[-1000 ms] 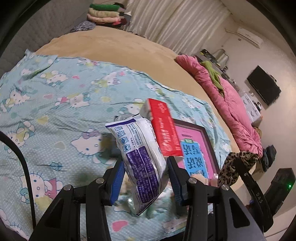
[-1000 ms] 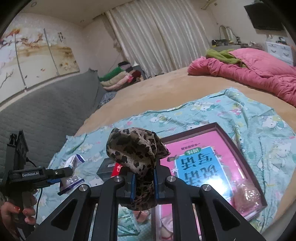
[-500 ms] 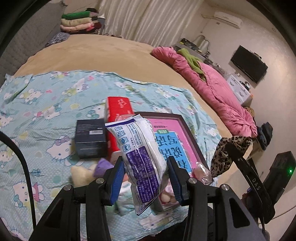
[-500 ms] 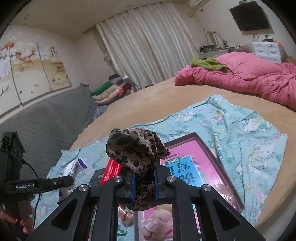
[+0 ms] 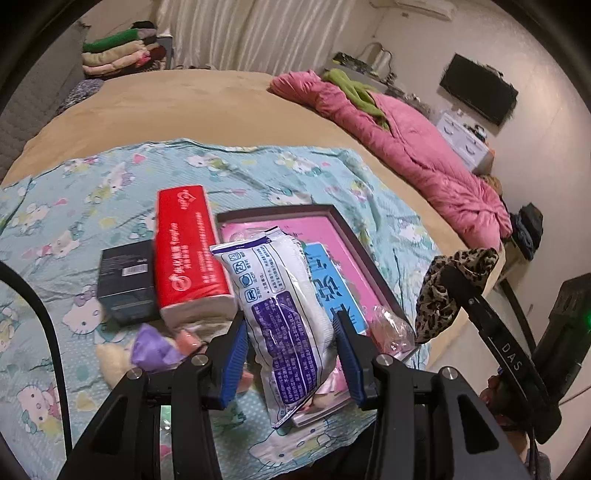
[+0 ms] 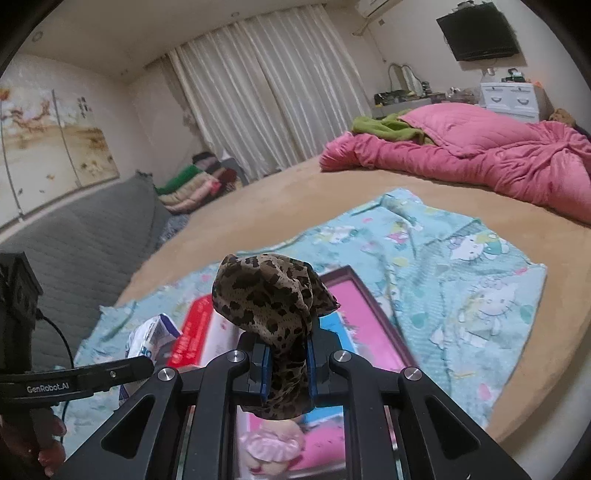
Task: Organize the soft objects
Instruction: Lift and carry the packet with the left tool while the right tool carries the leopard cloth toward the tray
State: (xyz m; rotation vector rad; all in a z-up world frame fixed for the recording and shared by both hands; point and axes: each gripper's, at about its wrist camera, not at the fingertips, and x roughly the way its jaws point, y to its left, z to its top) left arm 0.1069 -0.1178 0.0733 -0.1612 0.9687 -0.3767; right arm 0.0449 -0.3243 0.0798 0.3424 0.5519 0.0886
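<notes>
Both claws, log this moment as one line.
left claw: shut on tissue pack | right claw: shut on leopard cloth | both above tray

A pink quilt (image 6: 480, 162) lies heaped along the far edge of the tan bed (image 6: 288, 199), with a green cloth (image 6: 384, 127) on its end. Beyond the bed hang white curtains (image 6: 266, 96); a television (image 6: 476, 31) is mounted on the wall above the quilt.
</notes>
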